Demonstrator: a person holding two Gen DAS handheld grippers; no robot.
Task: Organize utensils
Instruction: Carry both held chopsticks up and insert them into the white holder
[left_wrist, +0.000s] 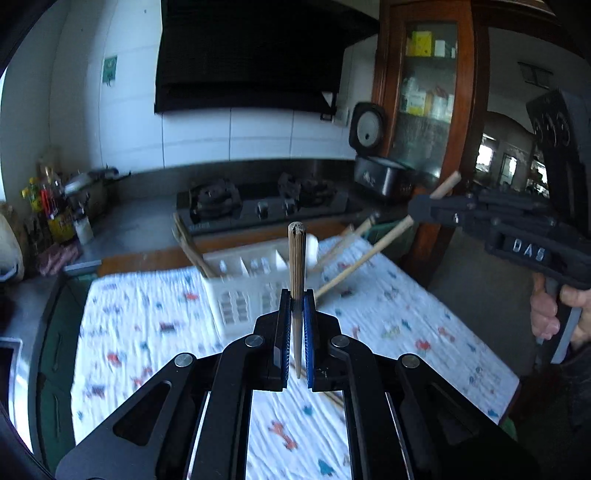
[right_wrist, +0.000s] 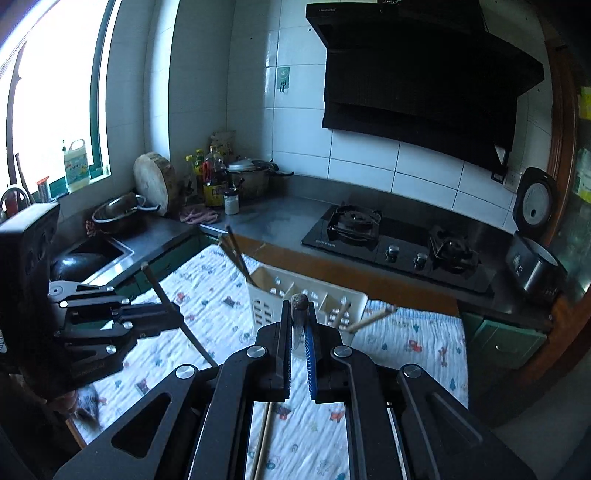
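Left hand-held gripper (left_wrist: 296, 306) clenched on a single wooden chopstick (left_wrist: 296, 258), held upright between the blue pads, thick end up, thin end reaching down between the jaws. Right hand-held gripper (right_wrist: 298, 317) likewise clamped on a chopstick (right_wrist: 299, 304), seen end-on from its own camera; from the left wrist view, slanting through the black jaws with its lower end over the cloth. Both raised above the surface (left_wrist: 147, 332), covered with a white patterned cloth. White slotted utensil basket (right_wrist: 269, 306) standing on the cloth just ahead, more chopsticks (right_wrist: 236, 254) leaning in its left compartment, others (right_wrist: 371, 317) poking out on the right. Loose chopsticks (right_wrist: 263, 439) lying on the cloth below the right gripper. Gas stove (right_wrist: 399, 243) on the counter behind.
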